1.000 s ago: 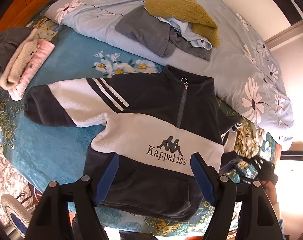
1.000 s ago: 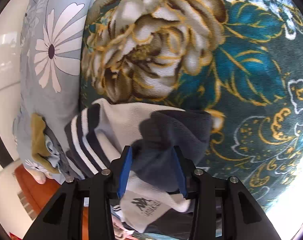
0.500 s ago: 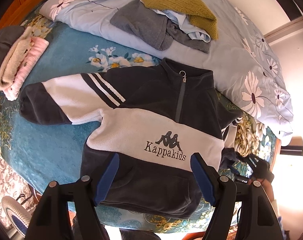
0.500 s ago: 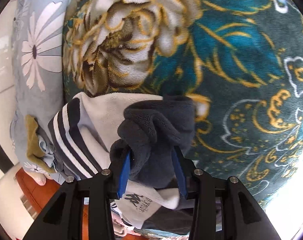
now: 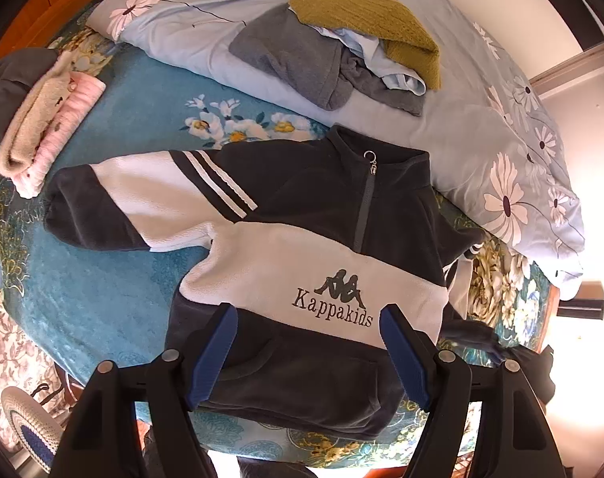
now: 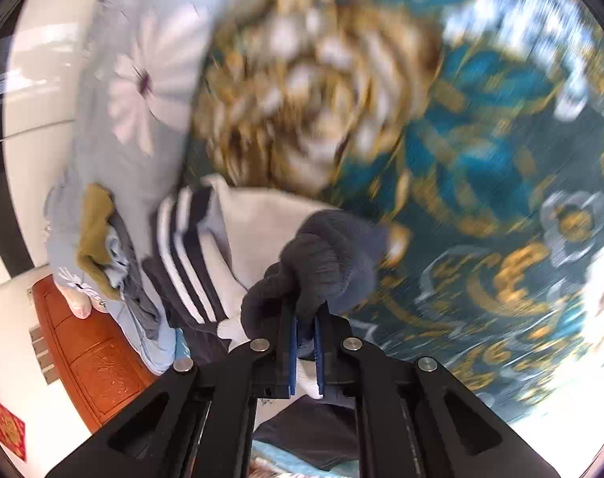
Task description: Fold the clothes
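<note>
- The left gripper (image 5: 307, 352) hovers with its fingers spread wide and empty; the fleece pullover (image 5: 302, 263) lies flat on the bed (image 5: 102, 298) just ahead of them.
- The right gripper (image 6: 305, 352) has its fingers clamped on the pullover's dark sleeve cuff (image 6: 325, 255), bunched just beyond the fingertips.

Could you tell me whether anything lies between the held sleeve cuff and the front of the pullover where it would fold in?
Nothing visible does. The right tool is shut on the dark sleeve cuff, and the pullover lies flat with a bare front. The open left tool hovers above its hem, not touching it.
</note>
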`<action>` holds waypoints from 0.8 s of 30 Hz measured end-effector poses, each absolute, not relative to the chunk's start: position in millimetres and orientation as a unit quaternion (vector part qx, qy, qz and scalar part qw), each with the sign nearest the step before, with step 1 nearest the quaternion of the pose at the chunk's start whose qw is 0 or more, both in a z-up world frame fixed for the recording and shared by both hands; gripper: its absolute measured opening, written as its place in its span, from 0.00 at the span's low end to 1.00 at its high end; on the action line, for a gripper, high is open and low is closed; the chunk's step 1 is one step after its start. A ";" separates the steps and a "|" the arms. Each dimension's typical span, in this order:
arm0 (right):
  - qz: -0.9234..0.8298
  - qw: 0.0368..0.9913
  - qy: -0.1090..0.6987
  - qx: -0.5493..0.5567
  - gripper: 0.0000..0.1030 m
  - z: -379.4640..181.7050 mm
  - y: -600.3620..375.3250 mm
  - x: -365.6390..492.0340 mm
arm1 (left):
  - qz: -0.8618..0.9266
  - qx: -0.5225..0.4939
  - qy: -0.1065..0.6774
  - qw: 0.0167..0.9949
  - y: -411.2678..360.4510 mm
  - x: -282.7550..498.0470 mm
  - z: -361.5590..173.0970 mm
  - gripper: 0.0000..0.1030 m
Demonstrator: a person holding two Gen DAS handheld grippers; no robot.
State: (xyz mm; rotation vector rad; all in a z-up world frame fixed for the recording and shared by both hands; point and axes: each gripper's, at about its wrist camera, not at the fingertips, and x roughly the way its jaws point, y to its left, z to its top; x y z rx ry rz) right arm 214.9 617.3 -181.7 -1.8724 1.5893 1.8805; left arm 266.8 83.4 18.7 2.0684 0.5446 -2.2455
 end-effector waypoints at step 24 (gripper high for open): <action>0.712 0.155 0.328 -0.601 0.07 -124.9 786.8 211.7 | -0.720 0.675 0.162 0.016 82.6 276.9 15.2 0.75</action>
